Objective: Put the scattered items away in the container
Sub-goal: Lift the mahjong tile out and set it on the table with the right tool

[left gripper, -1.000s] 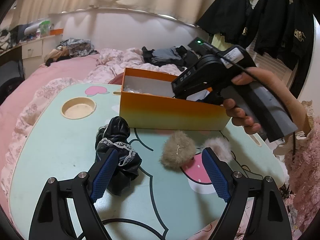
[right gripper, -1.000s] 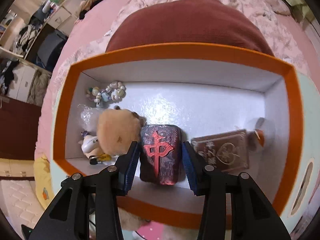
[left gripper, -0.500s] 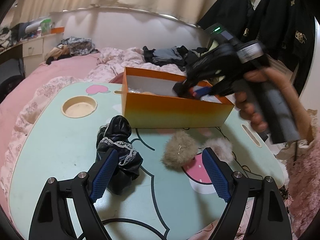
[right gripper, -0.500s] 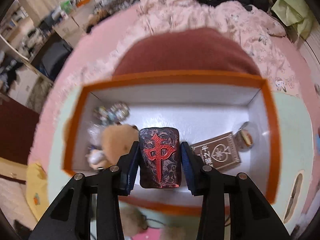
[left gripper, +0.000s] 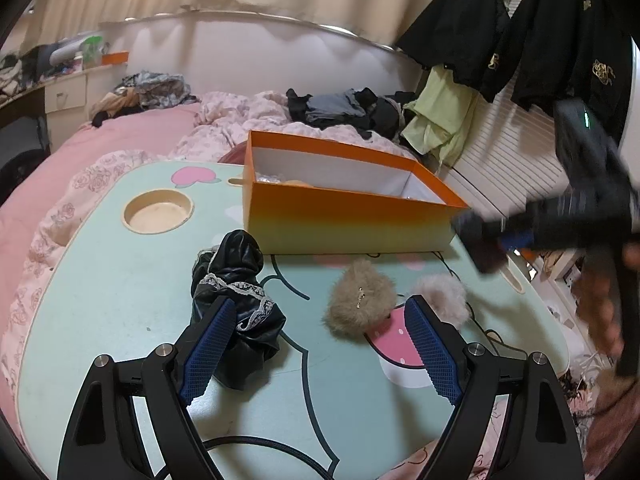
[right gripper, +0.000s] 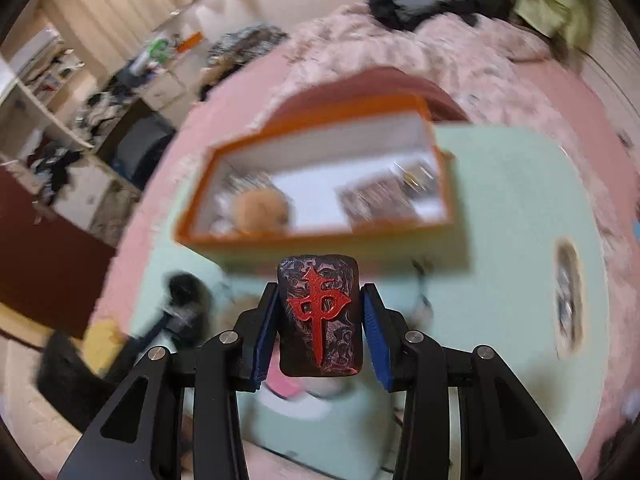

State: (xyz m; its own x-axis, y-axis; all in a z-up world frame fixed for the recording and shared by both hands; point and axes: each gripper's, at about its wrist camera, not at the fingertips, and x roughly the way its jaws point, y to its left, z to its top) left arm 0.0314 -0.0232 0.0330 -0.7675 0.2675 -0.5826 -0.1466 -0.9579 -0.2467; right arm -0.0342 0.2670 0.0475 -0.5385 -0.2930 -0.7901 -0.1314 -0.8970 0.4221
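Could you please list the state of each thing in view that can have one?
Orange box: open, no lid, partly filled.
Dark tile with the red character: gripped, outside the box.
Right gripper: jaws shut on the tile.
Left gripper: jaws open, empty.
Black lace-trimmed cloth: crumpled on the table.
Two fur pompoms: on the table.

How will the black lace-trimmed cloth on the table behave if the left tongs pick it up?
Likely floppy: the black lace-trimmed cloth lies crumpled in soft folds, so it should sag and dangle. Its sheen suggests a slick fabric, so it may slip from a shallow pinch. Probably light; a push would likely bunch or drag it across the table, not roll it.
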